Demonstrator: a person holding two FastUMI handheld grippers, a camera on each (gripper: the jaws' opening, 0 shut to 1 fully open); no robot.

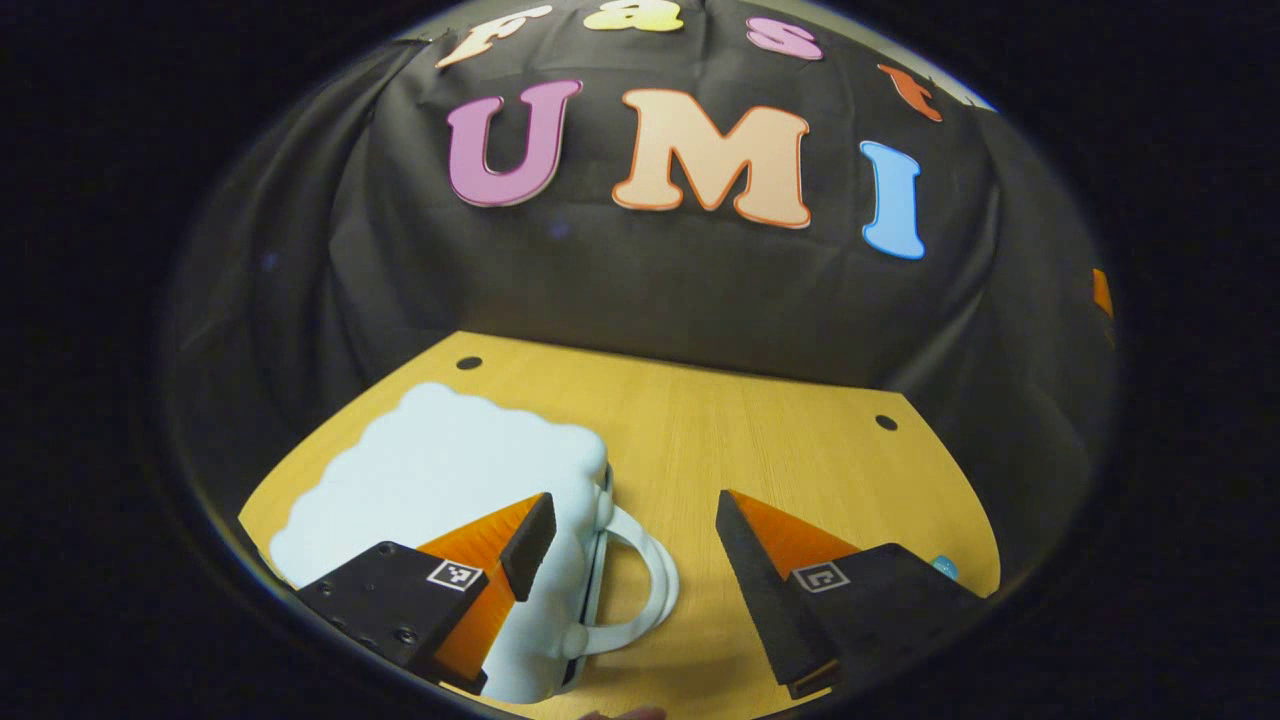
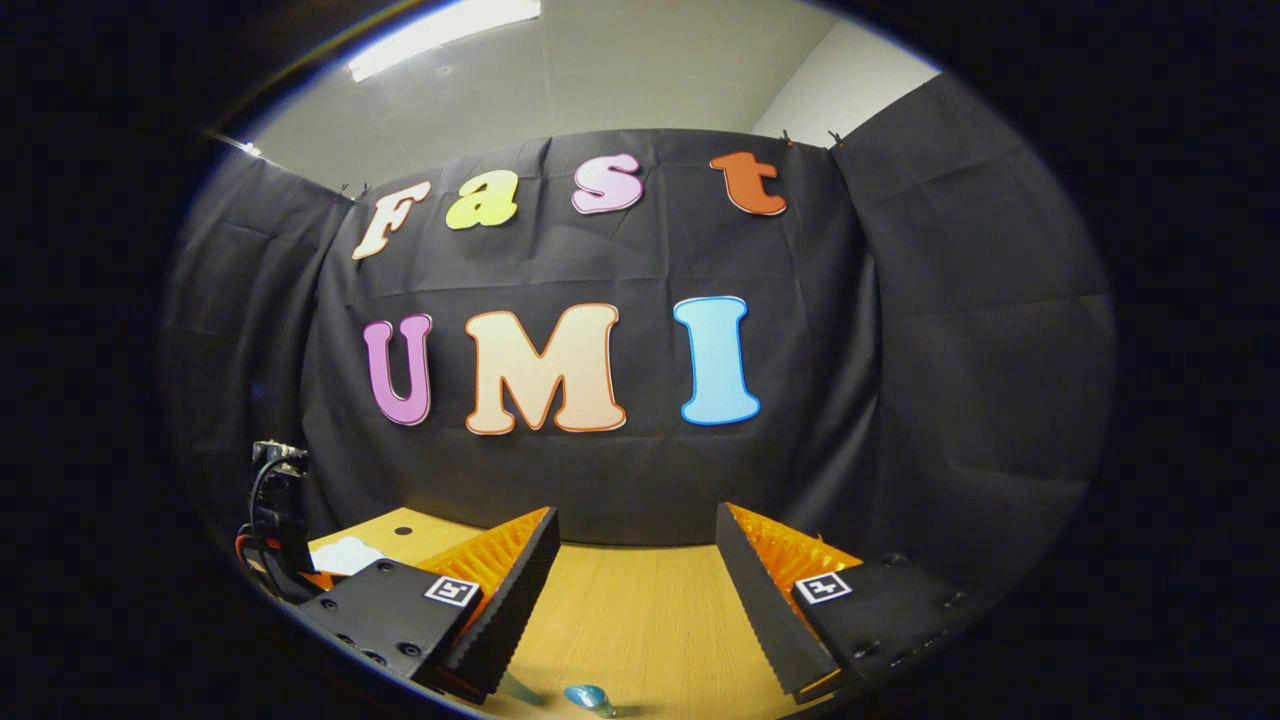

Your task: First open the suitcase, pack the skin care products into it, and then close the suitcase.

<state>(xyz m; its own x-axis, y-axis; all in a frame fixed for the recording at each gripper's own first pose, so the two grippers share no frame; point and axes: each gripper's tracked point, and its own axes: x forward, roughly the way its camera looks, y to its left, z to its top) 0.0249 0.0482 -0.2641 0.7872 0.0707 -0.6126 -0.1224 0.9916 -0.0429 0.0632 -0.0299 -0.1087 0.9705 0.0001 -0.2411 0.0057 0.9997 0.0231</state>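
1. Taking the suitcase (image 1: 440, 480) as my landmark: it is a small pale case with a scalloped outline, lying flat on the wooden table (image 1: 760, 450) with its lid down, so I judge the opening step not yet done.
2. My left gripper (image 1: 635, 540) hangs over the case's handle side, fingers spread wide and holding nothing. One finger (image 1: 528, 545) sits over the case's near corner; the other (image 1: 745, 570) is out over bare table, away from the case.
3. The white loop handle (image 1: 640, 590) lies between those two fingers. I think I hold the gripper here because the seam beside the handle is where the lid can be lifted.
4. On the far side of the handle from the case, a small blue thing (image 1: 943, 568) peeks past my finger at the table's edge; it may be one of the skin care products, but I cannot tell.
5. My right gripper (image 2: 635, 590) is also spread wide and empty, pointing level across the table, well apart from the case, whose pale corner (image 2: 345, 555) shows off to its side.
6. A small blue item (image 2: 588, 697) lies on the table just below its fingers.
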